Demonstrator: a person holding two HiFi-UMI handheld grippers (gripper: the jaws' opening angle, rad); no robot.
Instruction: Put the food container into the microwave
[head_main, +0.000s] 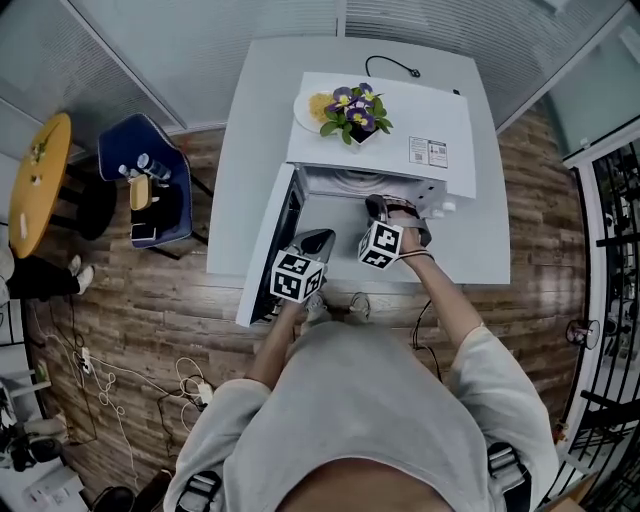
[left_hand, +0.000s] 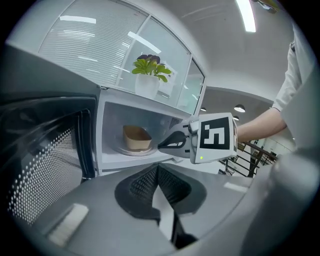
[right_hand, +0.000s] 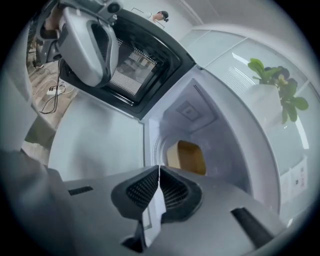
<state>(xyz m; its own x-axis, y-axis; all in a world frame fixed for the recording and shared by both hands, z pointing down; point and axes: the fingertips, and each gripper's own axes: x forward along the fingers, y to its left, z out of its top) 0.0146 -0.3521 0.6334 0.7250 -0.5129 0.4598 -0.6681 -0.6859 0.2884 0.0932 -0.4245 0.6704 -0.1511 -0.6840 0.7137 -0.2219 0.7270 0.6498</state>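
Pointing down toward microwave (head_main: 402, 128): right gripper (head_main: 377, 206)

Head view from above, steeply down on microwave (head_main: 392, 160); both gripper views close, facing its open cavity

The microwave (head_main: 395, 145) was white, its door (right_hand: 132, 65) black with dotted mesh. The food container (left_hand: 137, 138) was tan. The plant (head_main: 352, 108) showed purple and green. The desk (head_main: 245, 150) was white, the floor (head_main: 140, 300) brown planks.
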